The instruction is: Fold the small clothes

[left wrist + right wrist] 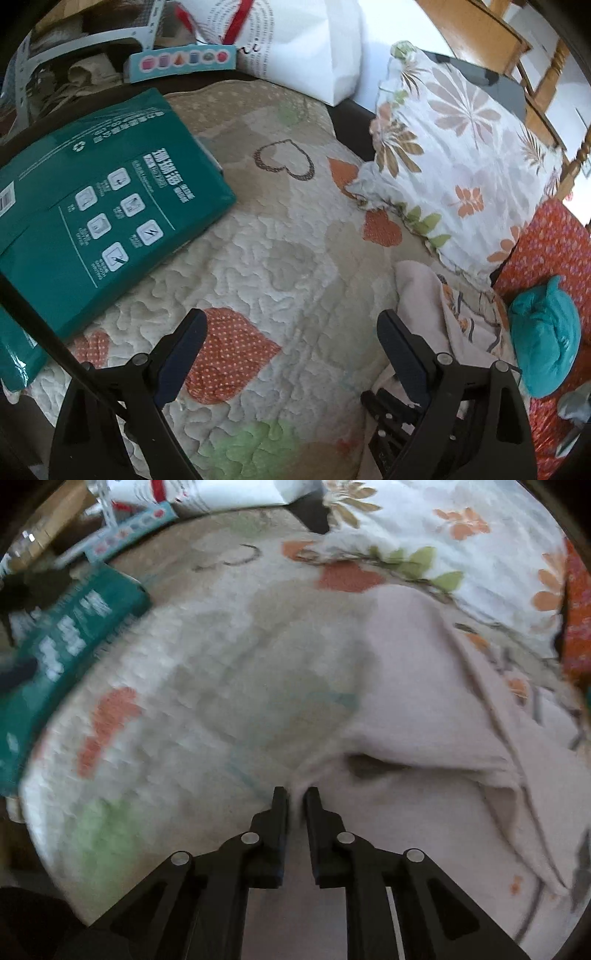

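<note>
A pale pink small garment (424, 701) lies crumpled on the heart-patterned quilt (221, 657). My right gripper (296, 797) is shut on a pinched edge of it; the view is blurred. In the left wrist view the same garment (436, 306) lies at the right, just beyond the right finger. My left gripper (291, 332) is open and empty above the quilt (280, 229). A teal bundled cloth (546, 339) sits on a red patterned cloth (554, 243) at the far right.
A green plastic package (96, 206) lies on the quilt at the left, also in the right wrist view (70, 635). A floral pillow (454, 147) sits at the back right. A white bag (295, 40) and boxes stand behind the quilt.
</note>
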